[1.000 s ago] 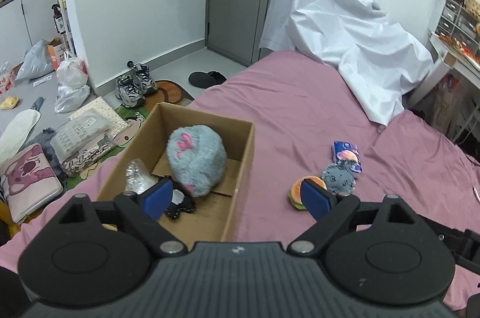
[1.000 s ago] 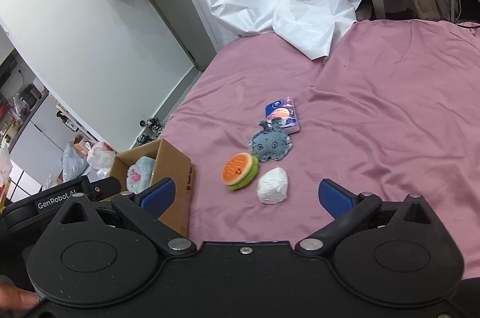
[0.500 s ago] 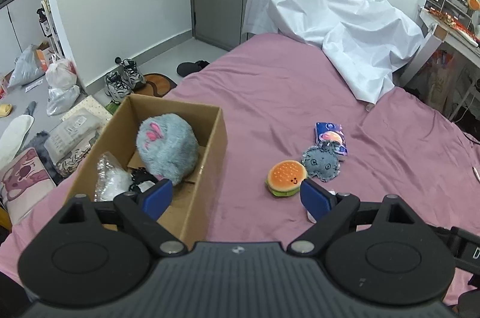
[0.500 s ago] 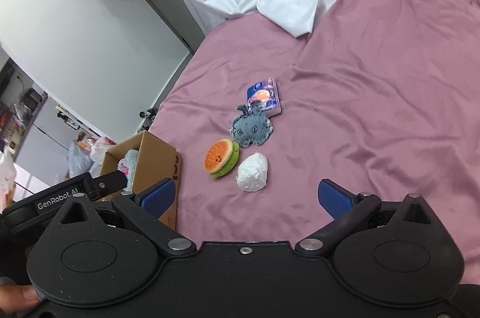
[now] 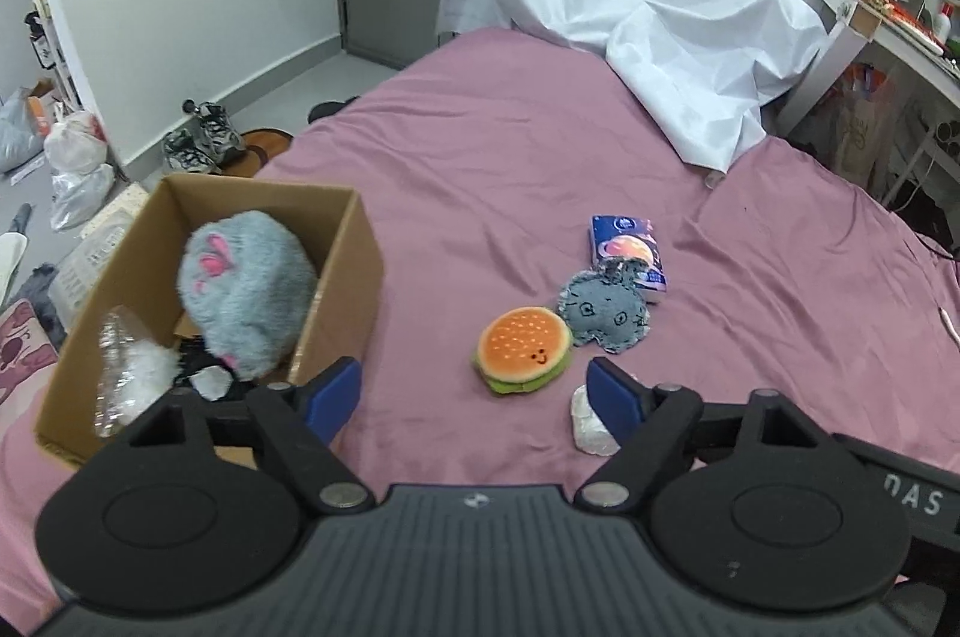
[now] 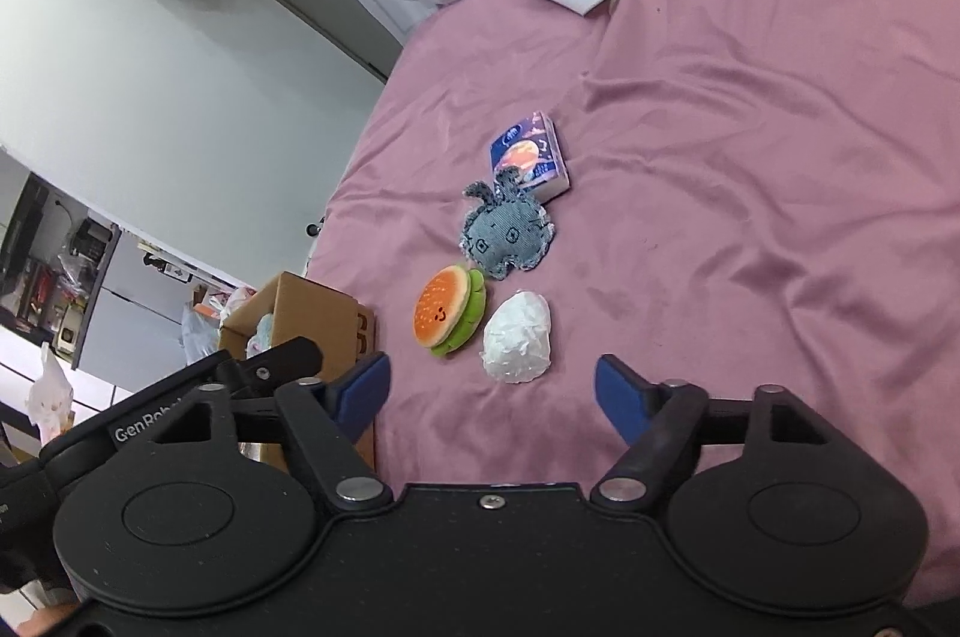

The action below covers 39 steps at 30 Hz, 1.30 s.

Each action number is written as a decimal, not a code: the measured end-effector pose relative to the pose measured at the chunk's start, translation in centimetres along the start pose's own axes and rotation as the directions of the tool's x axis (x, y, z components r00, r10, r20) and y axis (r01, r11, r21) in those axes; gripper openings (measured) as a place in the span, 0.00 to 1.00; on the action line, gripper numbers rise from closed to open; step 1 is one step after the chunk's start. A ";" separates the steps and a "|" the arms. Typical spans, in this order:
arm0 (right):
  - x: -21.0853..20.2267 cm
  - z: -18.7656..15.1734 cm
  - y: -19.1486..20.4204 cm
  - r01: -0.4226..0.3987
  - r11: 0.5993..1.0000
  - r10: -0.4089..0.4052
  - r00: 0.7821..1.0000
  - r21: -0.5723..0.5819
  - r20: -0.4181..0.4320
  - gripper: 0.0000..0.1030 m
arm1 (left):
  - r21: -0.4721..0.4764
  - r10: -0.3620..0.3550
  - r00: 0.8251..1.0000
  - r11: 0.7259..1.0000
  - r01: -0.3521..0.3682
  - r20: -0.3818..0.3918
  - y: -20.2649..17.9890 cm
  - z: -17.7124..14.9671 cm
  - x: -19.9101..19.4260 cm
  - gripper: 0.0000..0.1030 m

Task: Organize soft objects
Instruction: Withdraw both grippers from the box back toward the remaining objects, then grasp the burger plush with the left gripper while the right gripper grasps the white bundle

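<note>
Ahead, your right gripper (image 6: 492,388), jaws closing and empty, faces the white wrapped bundle (image 6: 517,337) on the pink bedsheet (image 6: 750,169); it looks light and squashy, so pinch its middle.

The left hand-held gripper (image 5: 474,388) is pointing steeply downward, its blue-padded jaws closing with nothing pressed between them. The right hand-held gripper (image 6: 492,388) is tilting downward too, its jaws likewise closing on empty space. The left one is showing at the near left of the right wrist view.
</note>
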State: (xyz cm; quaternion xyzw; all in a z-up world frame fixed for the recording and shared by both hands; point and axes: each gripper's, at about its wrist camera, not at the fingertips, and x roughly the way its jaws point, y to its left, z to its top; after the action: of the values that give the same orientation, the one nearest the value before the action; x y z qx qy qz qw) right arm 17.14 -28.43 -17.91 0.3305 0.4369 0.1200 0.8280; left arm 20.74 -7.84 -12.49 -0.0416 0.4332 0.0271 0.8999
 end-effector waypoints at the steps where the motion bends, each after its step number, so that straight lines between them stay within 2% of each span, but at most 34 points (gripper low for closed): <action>1: 0.3 0.1 -0.2 -0.002 1.000 0.002 1.000 0.011 -0.005 0.61 | 0.000 -0.001 1.000 1.000 0.001 -0.006 -0.1 0.1 0.4 0.70; 4: 1.5 0.6 -1.2 -0.012 0.998 0.014 0.999 0.062 -0.029 0.54 | -0.013 -0.016 0.999 1.000 0.016 -0.030 -0.3 0.3 1.9 0.61; 13: 4.9 1.2 -2.6 -0.012 0.991 0.025 0.994 0.131 -0.103 0.48 | -0.024 -0.041 0.996 0.999 0.040 -0.076 -1.0 1.1 5.5 0.52; 21: 7.3 1.6 -3.3 -0.001 0.986 0.027 0.988 0.164 -0.153 0.48 | -0.038 -0.052 0.991 0.998 0.048 -0.125 -1.5 1.2 8.6 0.52; 26: 8.8 1.8 -3.5 -0.006 0.986 0.035 0.985 0.164 -0.171 0.39 | -0.030 -0.046 0.989 0.999 0.043 -0.138 -1.7 1.2 9.8 0.52; 28: 9.1 1.8 -3.4 -0.027 0.987 0.056 0.983 0.161 -0.176 0.29 | -0.035 -0.046 0.988 0.999 0.041 -0.147 -1.8 1.2 10.3 0.52; 38: 8.6 1.7 -3.8 -0.034 0.984 0.061 0.987 0.177 -0.152 0.28 | -0.046 -0.064 0.981 0.997 0.057 -0.184 -2.0 0.7 12.3 0.52; 39: 8.4 1.6 -3.9 -0.032 0.983 0.059 0.987 0.181 -0.148 0.28 | -0.055 -0.070 0.980 0.997 0.061 -0.187 -1.9 0.6 12.4 0.48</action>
State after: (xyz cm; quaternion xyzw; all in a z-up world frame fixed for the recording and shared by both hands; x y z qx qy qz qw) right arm 23.02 -28.00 -25.22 0.4030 0.5004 0.1242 0.7562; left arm 29.13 -9.54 -21.70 -0.0803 0.5140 0.0039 0.8540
